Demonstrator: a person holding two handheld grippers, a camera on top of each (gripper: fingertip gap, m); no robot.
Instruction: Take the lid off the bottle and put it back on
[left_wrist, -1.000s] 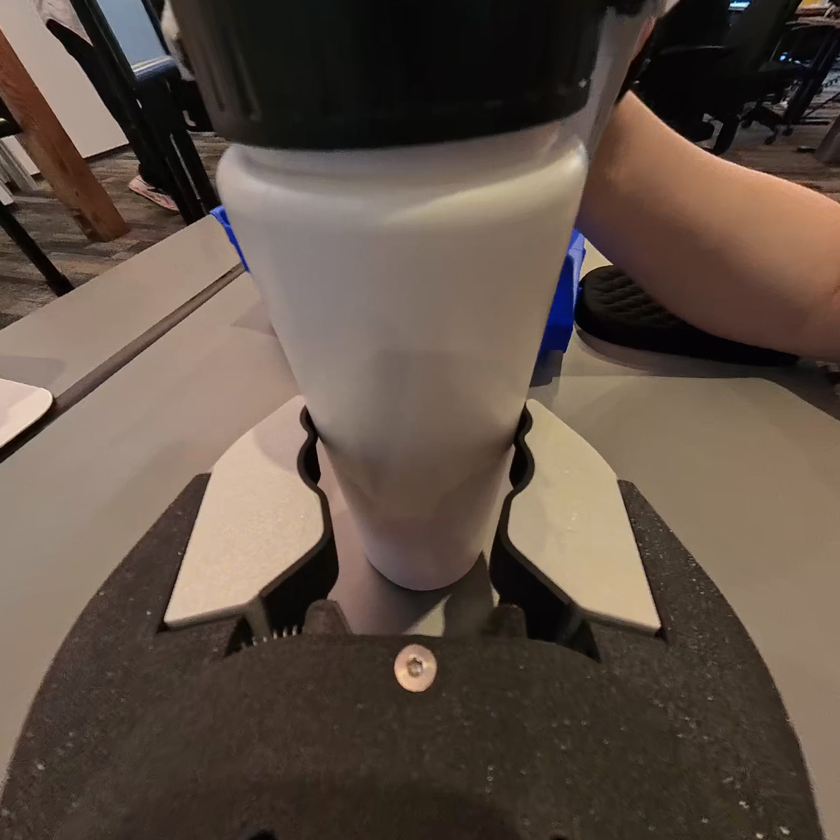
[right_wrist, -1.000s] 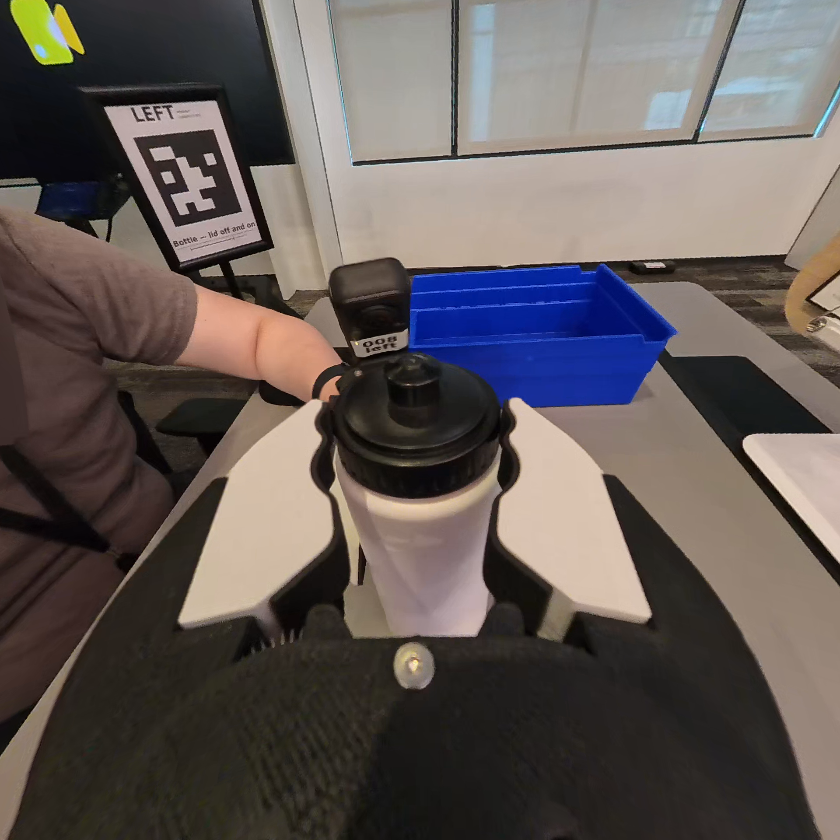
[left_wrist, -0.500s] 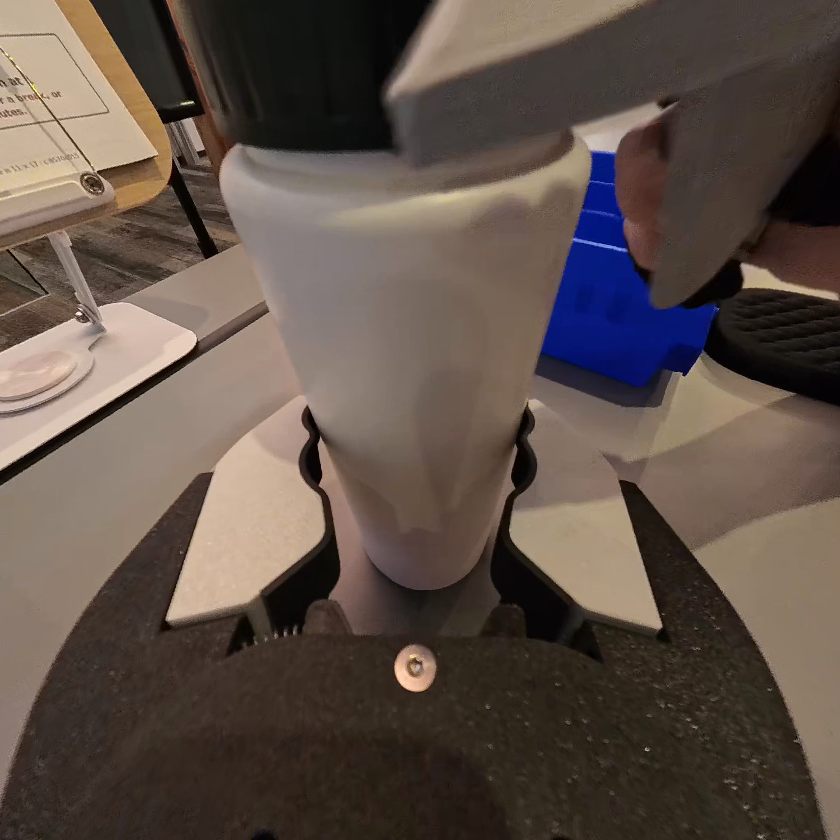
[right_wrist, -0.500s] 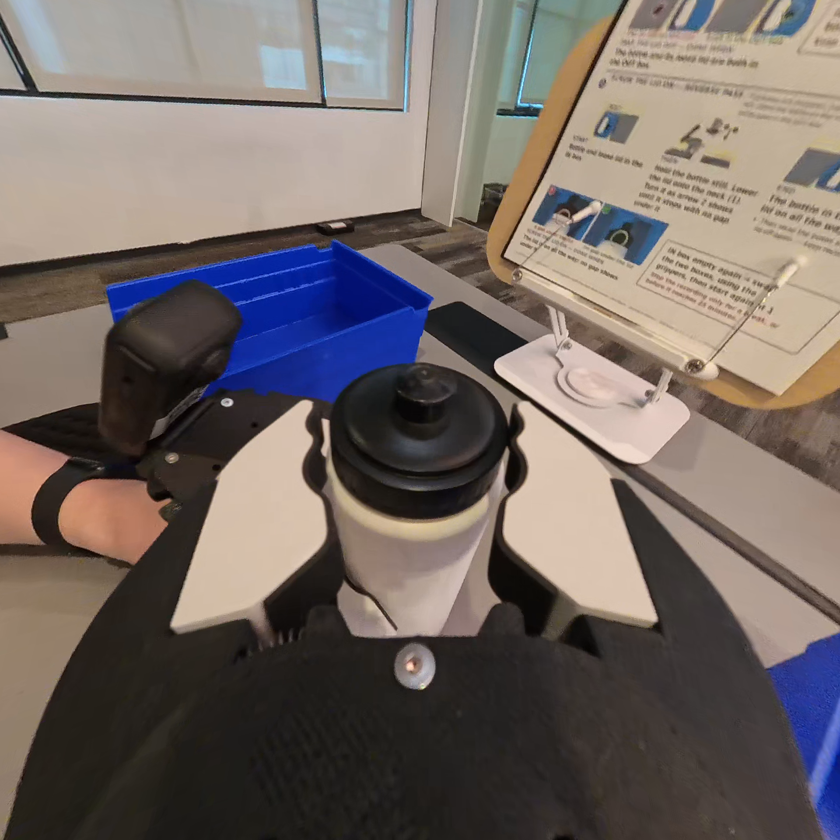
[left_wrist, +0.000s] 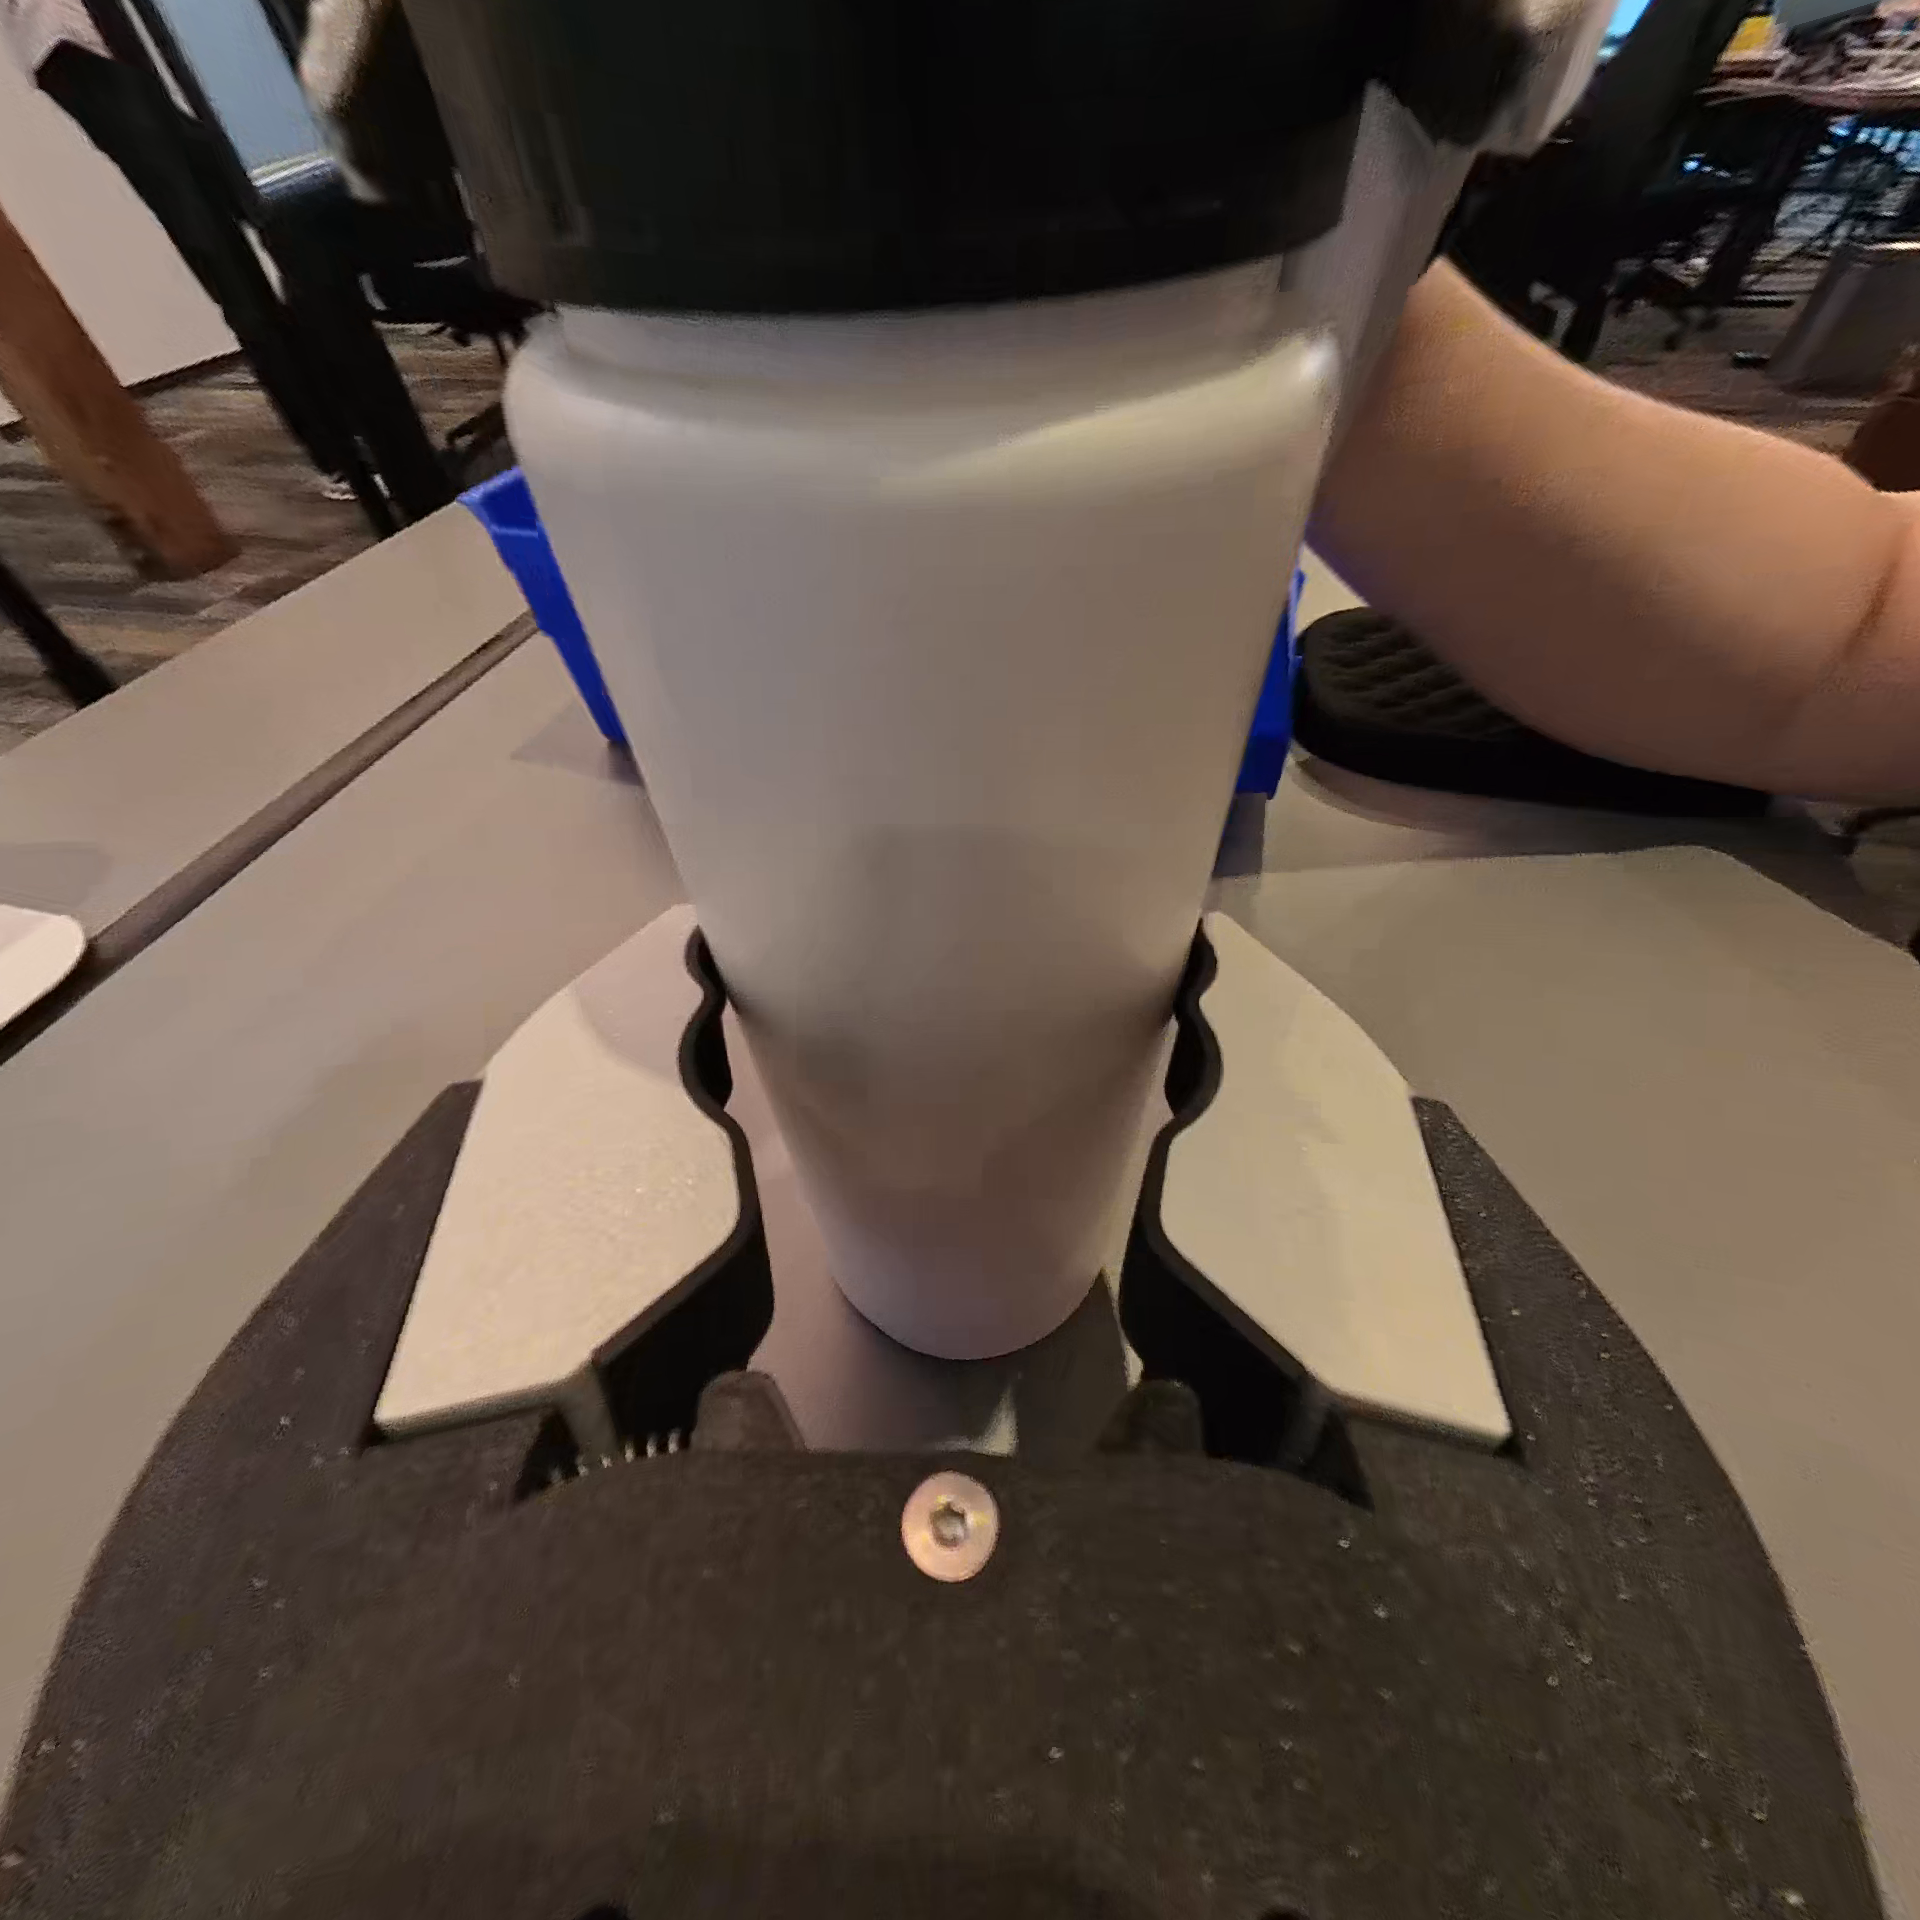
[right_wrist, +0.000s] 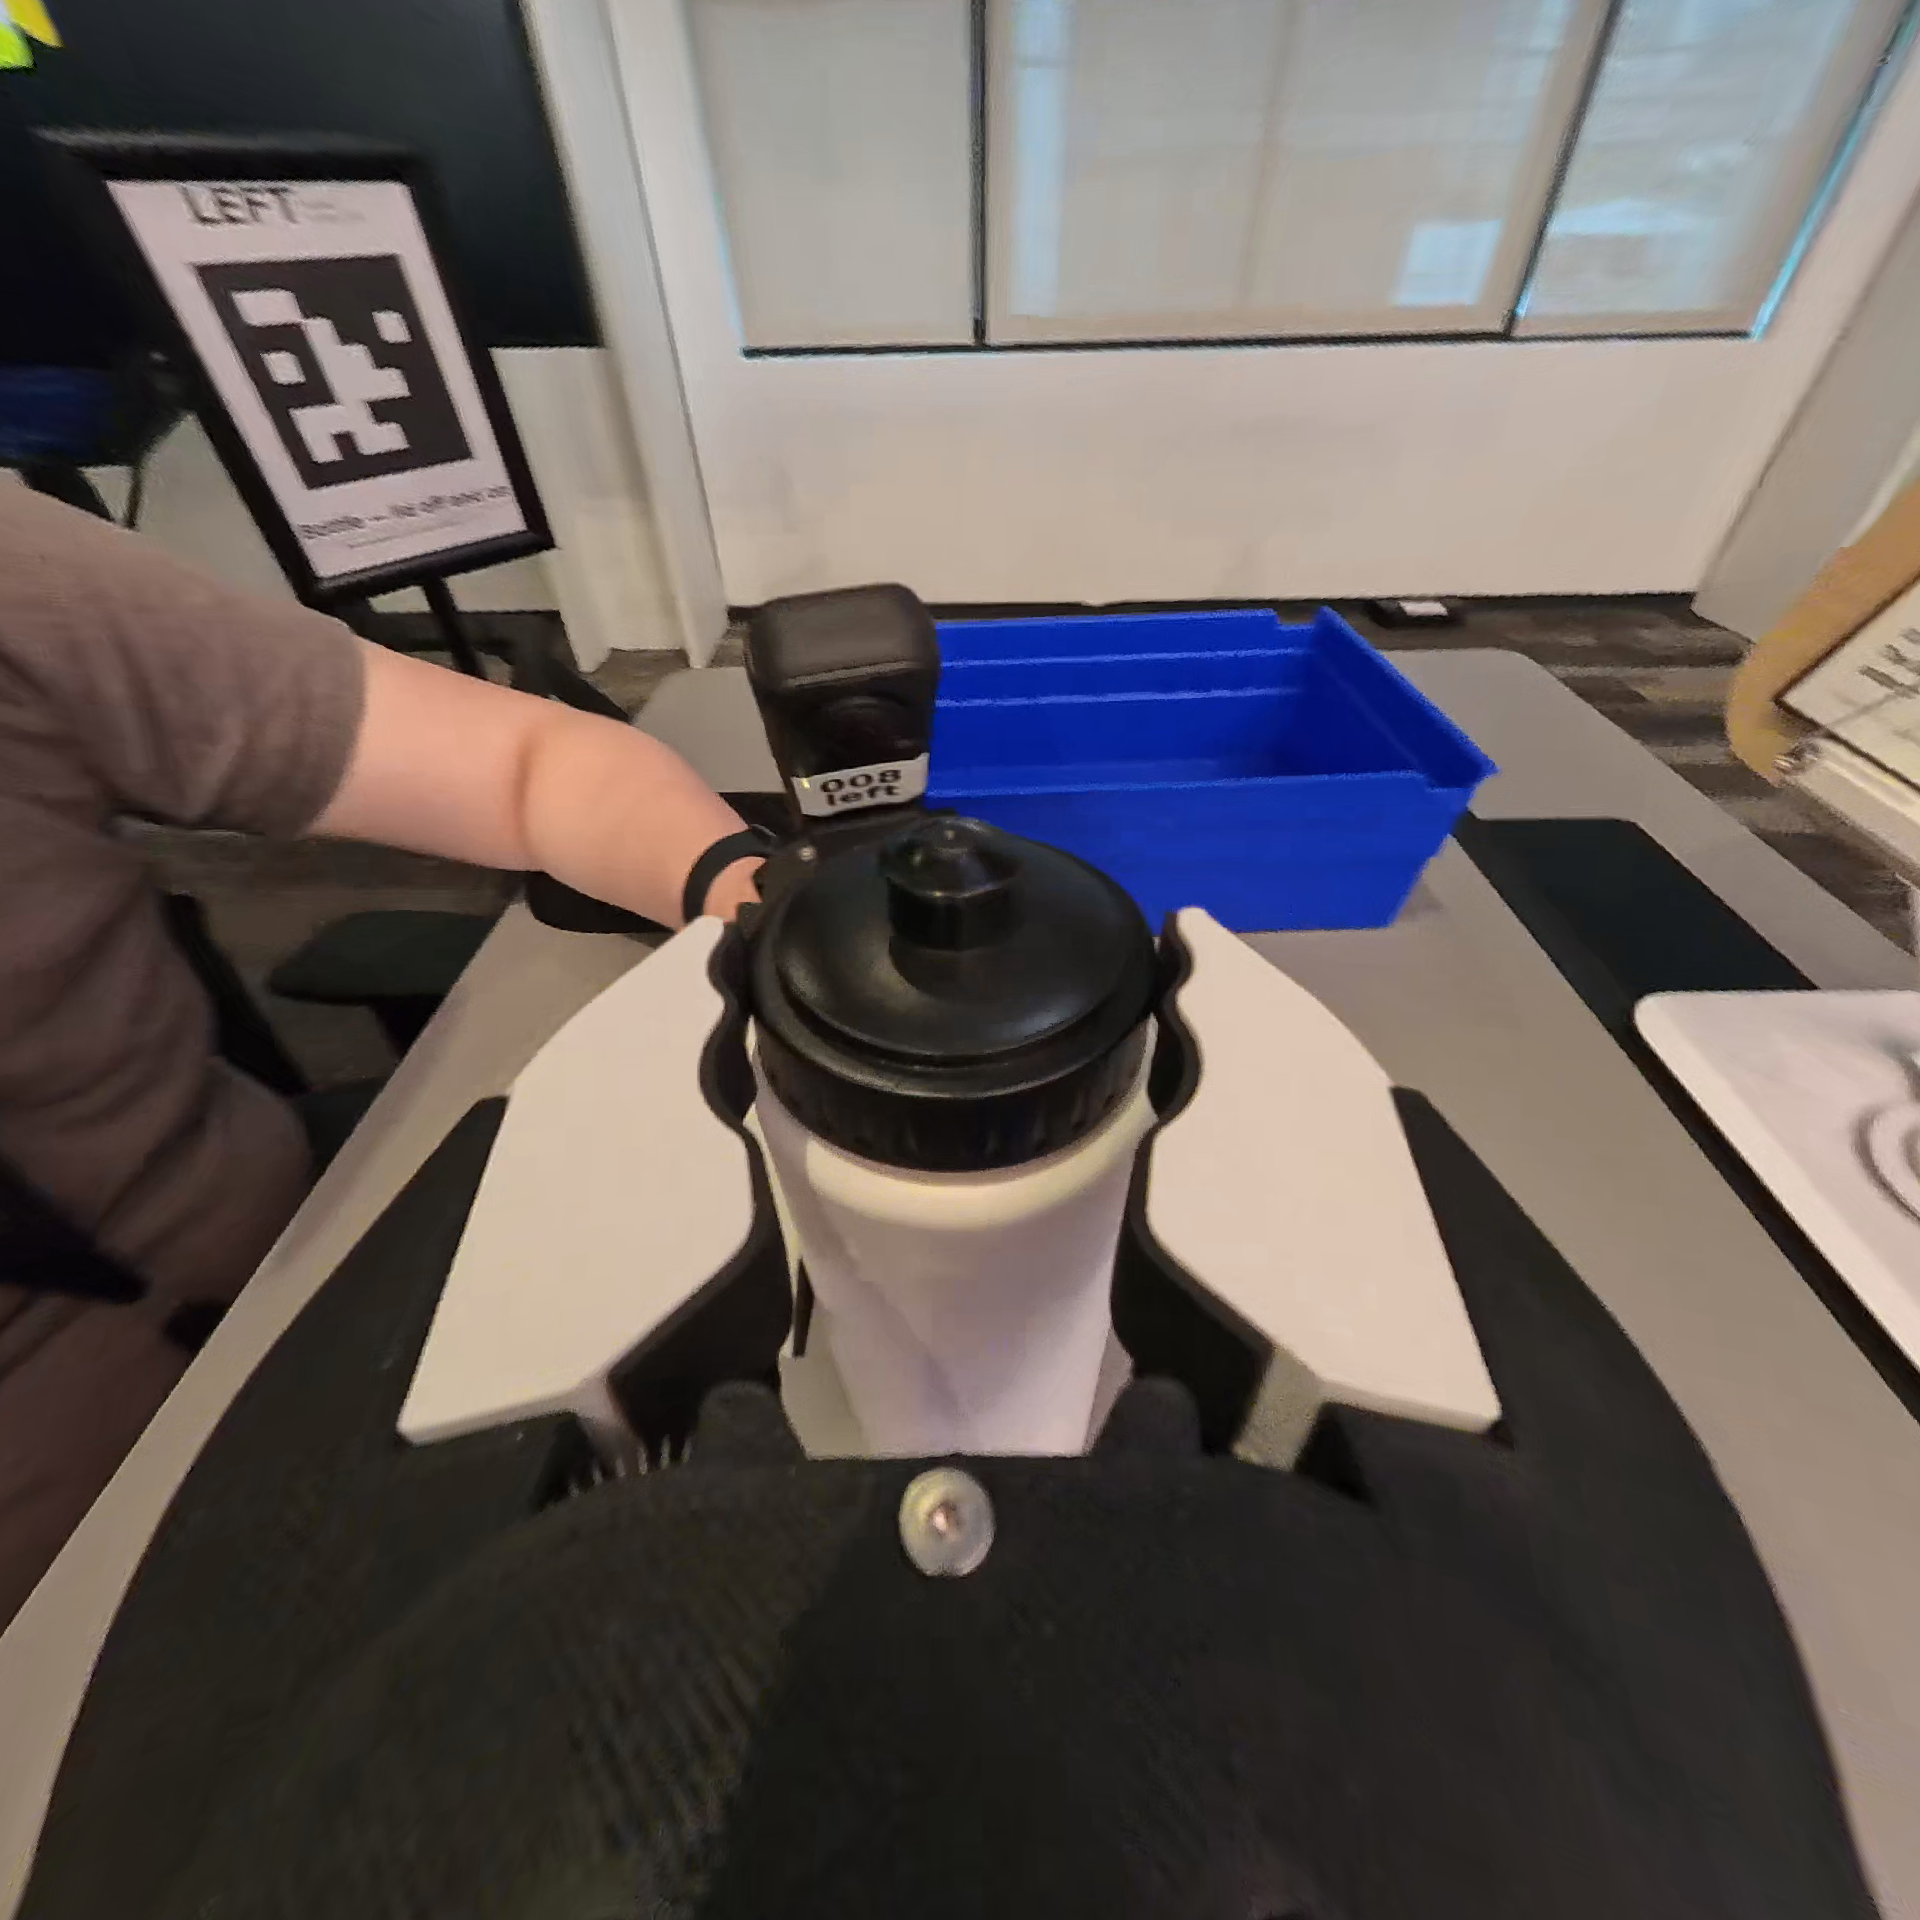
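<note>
White bottle (left_wrist: 925, 727) pinched by left gripper (left_wrist: 951, 997), black lid (right_wrist: 951, 1023) by right gripper (right_wrist: 951, 997); lid cropped leftward.

We see soft daylight from the windows (right_wrist: 1247, 166); wide-angle bending warps edges; the bottle (left_wrist: 914, 727) looks motion-blurred, background hazy.

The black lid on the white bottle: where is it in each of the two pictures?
Left wrist view: the lid fills the top edge, centre, above the bottle, seen from the side and low.
Right wrist view: the lid sits mid-picture, seen from above, between the right gripper fingers.
Shared landmark: the blue bin behind the bottle.
</note>
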